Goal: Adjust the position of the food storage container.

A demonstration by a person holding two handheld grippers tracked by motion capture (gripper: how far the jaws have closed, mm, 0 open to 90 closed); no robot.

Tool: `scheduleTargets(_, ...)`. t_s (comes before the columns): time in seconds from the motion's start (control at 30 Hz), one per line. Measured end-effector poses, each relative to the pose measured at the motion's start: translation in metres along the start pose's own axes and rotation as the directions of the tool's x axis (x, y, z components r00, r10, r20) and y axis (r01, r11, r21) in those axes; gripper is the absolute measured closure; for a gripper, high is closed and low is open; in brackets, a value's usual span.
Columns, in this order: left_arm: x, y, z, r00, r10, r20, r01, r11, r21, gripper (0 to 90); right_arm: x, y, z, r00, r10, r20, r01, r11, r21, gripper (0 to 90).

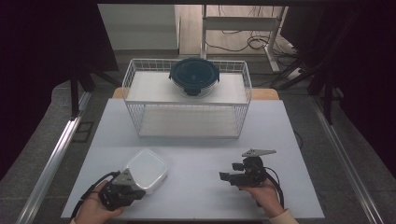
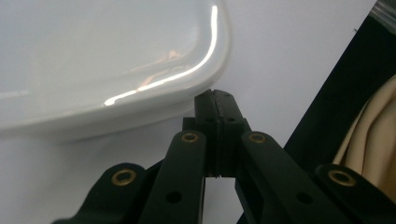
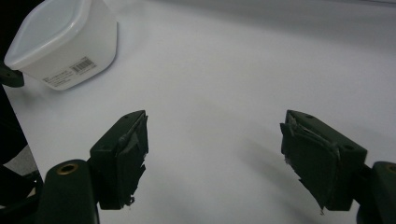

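Note:
A white, translucent lidded plastic container (image 1: 146,170) sits on the white table (image 1: 201,149) at the front left. My left gripper (image 1: 136,188) is shut, its tips right at the container's near corner. In the left gripper view, the closed jaws of the left gripper (image 2: 217,99) meet just below the lid's rounded rim (image 2: 140,88); whether they touch it I cannot tell. My right gripper (image 1: 232,171) rests at the front right, open and pointing left. In its own view the right gripper (image 3: 212,149) has nothing between its jaws, and the container (image 3: 65,42) sits far off at upper left.
A white wire rack (image 1: 133,77) stands at the back of the table, with a dark round lidded container (image 1: 194,76) on its upper shelf. A white desk frame and cables lie on the floor beyond. Dark drapes flank both sides.

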State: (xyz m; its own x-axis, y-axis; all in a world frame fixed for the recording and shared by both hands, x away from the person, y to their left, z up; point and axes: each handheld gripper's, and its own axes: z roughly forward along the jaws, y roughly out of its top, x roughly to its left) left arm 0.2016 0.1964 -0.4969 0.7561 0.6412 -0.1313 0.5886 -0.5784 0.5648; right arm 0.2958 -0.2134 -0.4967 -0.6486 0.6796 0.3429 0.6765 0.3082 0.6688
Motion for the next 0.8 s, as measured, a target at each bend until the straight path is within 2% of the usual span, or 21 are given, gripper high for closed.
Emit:
scheduleTargets(0.1,-0.006,0.009,0.009,0.9999,0.014,-0.009,-0.014,0.9999,-0.004,90.0,0.000,0.000,0.000,1.0000,-0.002,0.000,0.002,1.000,-0.002,22.6)
scheduleTargets(0.47,-0.011,0.040,0.034,0.9984,-0.009,-0.056,0.009,0.9999,-0.009,90.0,-0.001,0.000,-0.002,1.0000,-0.005,0.000,0.005,1.000,-0.002,22.6)
scheduleTargets(0.63,-0.009,0.049,0.038,0.9974,-0.021,-0.068,0.021,0.9997,-0.010,90.0,-0.001,0.000,-0.001,1.0000,-0.009,0.001,0.009,1.000,0.000,22.6)
scheduleTargets(0.8,-0.012,0.049,0.036,0.9984,-0.022,-0.052,0.021,0.9996,-0.019,90.0,0.000,0.000,-0.001,0.9999,-0.014,0.000,0.014,1.000,-0.001,22.6)
